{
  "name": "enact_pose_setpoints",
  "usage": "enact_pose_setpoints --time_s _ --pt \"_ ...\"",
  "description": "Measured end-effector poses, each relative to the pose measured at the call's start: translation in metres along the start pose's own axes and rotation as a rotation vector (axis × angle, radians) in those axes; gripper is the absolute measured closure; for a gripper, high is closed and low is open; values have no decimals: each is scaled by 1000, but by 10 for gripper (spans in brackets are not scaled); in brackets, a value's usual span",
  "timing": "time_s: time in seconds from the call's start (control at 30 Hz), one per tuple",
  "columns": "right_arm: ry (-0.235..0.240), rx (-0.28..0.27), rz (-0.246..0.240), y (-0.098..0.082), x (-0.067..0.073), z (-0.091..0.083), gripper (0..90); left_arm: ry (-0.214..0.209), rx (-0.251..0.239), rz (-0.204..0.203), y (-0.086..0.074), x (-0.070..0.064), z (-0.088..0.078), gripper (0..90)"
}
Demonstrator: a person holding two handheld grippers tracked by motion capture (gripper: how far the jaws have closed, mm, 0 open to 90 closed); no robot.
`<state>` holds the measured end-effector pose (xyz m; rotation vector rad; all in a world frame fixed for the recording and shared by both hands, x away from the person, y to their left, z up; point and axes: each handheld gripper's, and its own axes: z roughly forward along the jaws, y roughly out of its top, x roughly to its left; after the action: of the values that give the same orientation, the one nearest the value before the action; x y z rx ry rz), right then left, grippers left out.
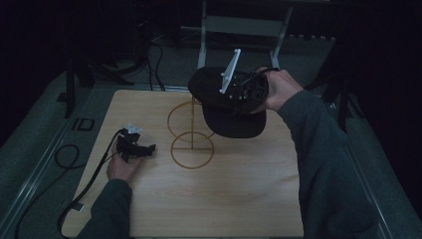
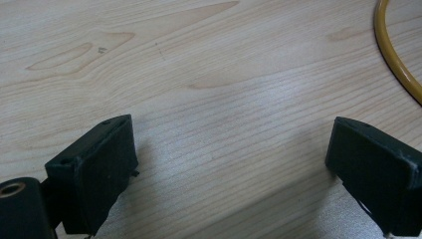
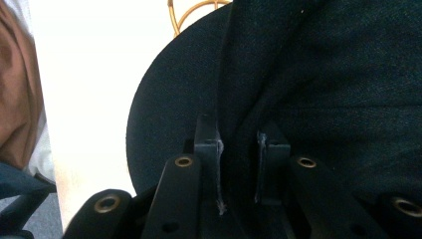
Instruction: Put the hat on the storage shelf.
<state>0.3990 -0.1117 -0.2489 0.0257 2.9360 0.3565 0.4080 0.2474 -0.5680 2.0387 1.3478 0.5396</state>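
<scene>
Dark floor and cables surround the pale wooden desk (image 1: 224, 199). Left of the yellow wire stand (image 1: 191, 134), the left claw (image 2: 231, 164) rests wide open on bare wood, holding nothing. Above and right of the stand, the right claw (image 3: 238, 164) pinches the black cap (image 1: 226, 107) narrowly at its crown. Lowering the crown squarely over the stand's top ring seems best.

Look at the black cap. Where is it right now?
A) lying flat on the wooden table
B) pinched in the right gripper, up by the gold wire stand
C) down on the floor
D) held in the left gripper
B: the right gripper has its jaws squeezed on the cap's dark cloth, holding it up over the top ring of the gold wire stand, while the left gripper sits open on the table.
</scene>
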Motion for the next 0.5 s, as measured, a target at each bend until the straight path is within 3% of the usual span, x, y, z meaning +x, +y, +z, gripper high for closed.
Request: enact_pose_setpoints --time_s 0.5 --pt "4 3 -19 12 4 -3 766 0 1 2 0 0 0 55"
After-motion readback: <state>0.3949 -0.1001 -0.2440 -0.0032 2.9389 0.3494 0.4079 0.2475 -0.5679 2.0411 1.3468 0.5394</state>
